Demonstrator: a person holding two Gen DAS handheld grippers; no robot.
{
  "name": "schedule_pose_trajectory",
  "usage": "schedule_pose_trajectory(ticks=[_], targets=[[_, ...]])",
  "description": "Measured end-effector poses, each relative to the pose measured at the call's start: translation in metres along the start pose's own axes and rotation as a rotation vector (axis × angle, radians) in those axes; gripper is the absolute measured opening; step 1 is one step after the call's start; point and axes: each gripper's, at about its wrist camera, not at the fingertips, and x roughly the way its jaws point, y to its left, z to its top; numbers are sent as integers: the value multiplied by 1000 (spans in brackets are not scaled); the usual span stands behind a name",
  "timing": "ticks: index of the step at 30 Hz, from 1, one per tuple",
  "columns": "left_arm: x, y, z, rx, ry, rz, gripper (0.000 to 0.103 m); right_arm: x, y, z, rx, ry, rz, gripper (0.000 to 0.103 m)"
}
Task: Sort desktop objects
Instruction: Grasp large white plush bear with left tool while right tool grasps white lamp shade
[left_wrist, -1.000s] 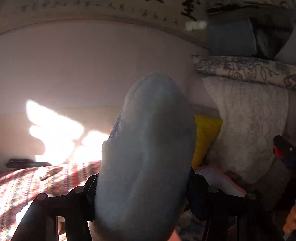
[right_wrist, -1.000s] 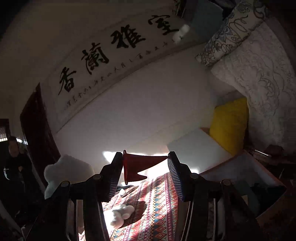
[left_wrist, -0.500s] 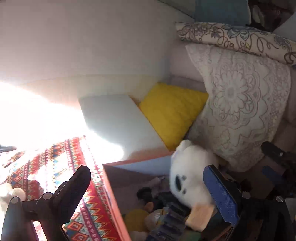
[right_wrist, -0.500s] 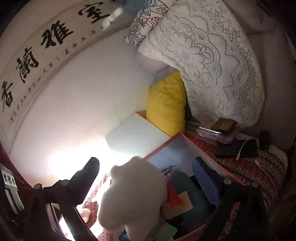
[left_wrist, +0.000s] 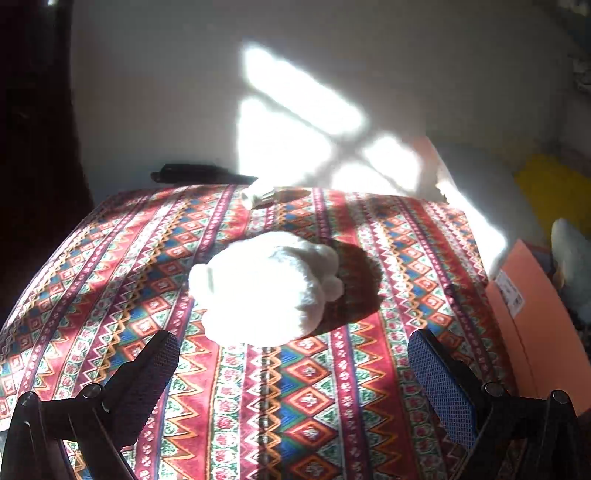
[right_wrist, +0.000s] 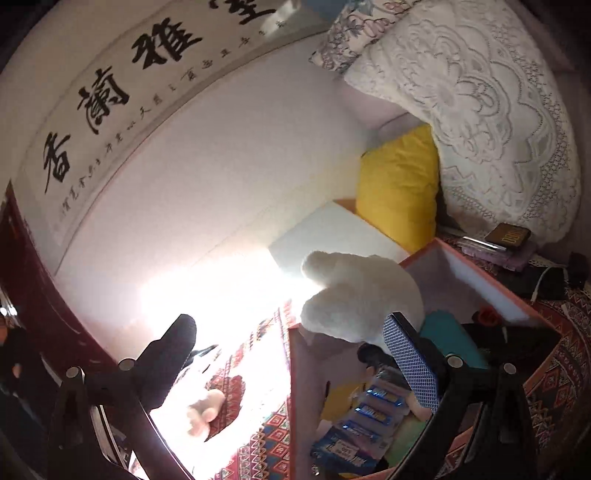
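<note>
A white plush toy (left_wrist: 269, 288) lies in bright sun on the patterned tablecloth (left_wrist: 317, 406). My left gripper (left_wrist: 291, 338) hovers just short of it, open, with nothing between the fingers (left_wrist: 439, 376). In the right wrist view an orange box (right_wrist: 480, 273) with white inner walls holds a second white plush toy (right_wrist: 362, 295) by its left wall, above blue battery packs (right_wrist: 373, 410), a teal item (right_wrist: 447, 332) and a small red item (right_wrist: 487, 315). My right gripper (right_wrist: 290, 321) stands open and empty in front of that box. The plush toy on the cloth (right_wrist: 205, 410) shows at lower left.
A small white bottle (left_wrist: 258, 195) lies near the cloth's far edge, a black object (left_wrist: 199, 173) behind it. The orange box's wall (left_wrist: 532, 314) bounds the cloth on the right. A yellow pillow (right_wrist: 399, 184), a lace pillow (right_wrist: 498, 110) and stacked books (right_wrist: 509, 236) lie beyond the box.
The left gripper let go of the pale plush toy over the box, then swung left and down to the cloth. The right gripper released the red cone, opened wide and tipped towards the box.
</note>
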Motion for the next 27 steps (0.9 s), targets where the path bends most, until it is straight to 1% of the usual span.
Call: schedule_pose_trajectory(ticks=[2,3,4,6,8,11,14,15,17,18,20,21,22,23,25,27], targets=[[8,33,-11,-22,23,28,102,20,29,-17,-47,55,40,102],[14,43,-14,-22,33,33,102,33,45,-28,-72,90,61,102],[20,50,-17,-13,37,30,102,46,59,-40,-96,131,81,102],[34,52,-18,49,34,26,102,78,88,-66,-124,230,125,102],[48,36,-16,187,12,36,102,114,116,-91,-128,329,190,102],[75,0,-20,499,-19,42,102,178,158,-120,-77,488,315,102],[116,-24,-27,762,-27,81,102,268,198,-134,25,653,420,102],[128,-26,-28,824,-40,101,102,302,212,-140,51,714,439,102],[150,-24,-26,895,-68,118,102,375,241,-154,81,850,447,102],[158,-25,-24,919,-76,109,103,411,253,-163,89,912,434,102],[171,-25,-22,956,-104,82,103,481,273,-185,88,1012,362,102],[176,-26,-20,965,-122,72,103,514,280,-197,90,1038,309,102],[181,-27,-19,974,-138,62,103,545,285,-206,94,1049,258,102],[187,-27,-16,980,-144,56,103,574,289,-213,100,1042,222,102],[203,-25,-9,980,-140,28,103,628,301,-227,112,1015,178,102],[221,-23,-2,979,-126,16,103,677,313,-246,112,1026,151,102]])
